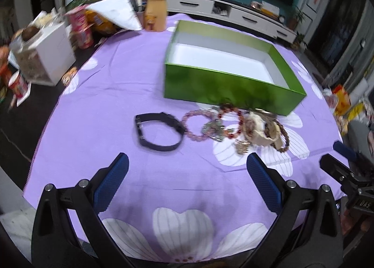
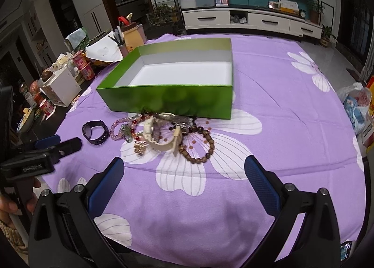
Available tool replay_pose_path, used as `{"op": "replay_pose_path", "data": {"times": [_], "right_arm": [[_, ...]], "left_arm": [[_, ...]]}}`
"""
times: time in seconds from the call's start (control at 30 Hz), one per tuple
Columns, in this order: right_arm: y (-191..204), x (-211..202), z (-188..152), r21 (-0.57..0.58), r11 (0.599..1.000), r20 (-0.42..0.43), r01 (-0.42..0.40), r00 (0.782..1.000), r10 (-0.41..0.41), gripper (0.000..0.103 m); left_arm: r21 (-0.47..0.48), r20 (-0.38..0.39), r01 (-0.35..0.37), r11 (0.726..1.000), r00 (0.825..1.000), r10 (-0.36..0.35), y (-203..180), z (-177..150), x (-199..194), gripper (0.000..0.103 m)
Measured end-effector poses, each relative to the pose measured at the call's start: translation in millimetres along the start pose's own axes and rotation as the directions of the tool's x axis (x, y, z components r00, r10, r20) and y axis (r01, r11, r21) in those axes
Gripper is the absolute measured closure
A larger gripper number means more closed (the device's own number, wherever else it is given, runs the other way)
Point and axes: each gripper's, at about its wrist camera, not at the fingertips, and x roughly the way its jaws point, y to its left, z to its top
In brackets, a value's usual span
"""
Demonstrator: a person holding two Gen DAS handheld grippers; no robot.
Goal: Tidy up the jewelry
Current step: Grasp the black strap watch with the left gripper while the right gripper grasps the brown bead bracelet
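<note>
An empty green box (image 1: 224,86) (image 2: 168,100) with a white inside stands on the purple flowered cloth. In front of it lies a heap of jewelry: a black watch (image 1: 159,132) (image 2: 95,132), a pink bead bracelet (image 1: 198,125) (image 2: 116,130), a red bead bracelet (image 1: 230,123), a cream watch (image 1: 257,135) (image 2: 161,137) and a brown bead bracelet (image 1: 284,137) (image 2: 201,151). My left gripper (image 1: 187,167) is open, short of the black watch. My right gripper (image 2: 184,167) is open, short of the cream watch. Neither holds anything.
Along the table's left edge stand a white carton (image 1: 49,58) (image 2: 63,88), snack cups (image 1: 80,27) (image 2: 84,65), a folded paper (image 1: 116,13) and a yellow jar (image 1: 155,11). A TV cabinet (image 2: 252,20) is behind the table. Bags (image 2: 357,107) lie at the right.
</note>
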Motion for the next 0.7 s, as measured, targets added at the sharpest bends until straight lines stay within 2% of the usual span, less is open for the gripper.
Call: {"op": "replay_pose_path", "data": {"times": [0.17, 0.3, 0.43, 0.5, 0.57, 0.7], "right_arm": [[-21, 13, -7, 0.072, 0.997, -0.026, -0.014, 1.000, 0.016, 0.002], [-34, 22, -10, 0.117, 0.993, -0.037, -0.024, 0.999, 0.028, 0.008], [-42, 31, -11, 0.142, 0.990, -0.042, -0.022, 0.999, 0.028, 0.020], [-43, 38, -10, 0.140, 0.990, -0.048, -0.021, 0.998, 0.028, 0.026], [-42, 45, -8, 0.126, 0.992, -0.051, -0.013, 0.999, 0.020, 0.035], [-38, 60, 2, 0.075, 0.997, -0.045, 0.026, 0.999, -0.023, 0.047]], "left_arm": [[-0.100, -0.013, -0.002, 0.995, 1.000, 0.000, 31, -3, 12, 0.002], [-0.143, -0.004, -0.012, 0.990, 1.000, 0.012, 44, 1, 18, 0.002], [-0.176, -0.004, -0.022, 0.984, 1.000, 0.021, 51, 9, 27, 0.007], [-0.180, -0.016, -0.034, 0.983, 0.999, 0.031, 54, 13, 34, 0.016], [-0.180, -0.031, -0.048, 0.982, 0.999, 0.043, 54, 18, 41, 0.022], [-0.166, -0.061, -0.078, 0.983, 0.996, 0.069, 55, 27, 56, 0.026]]}}
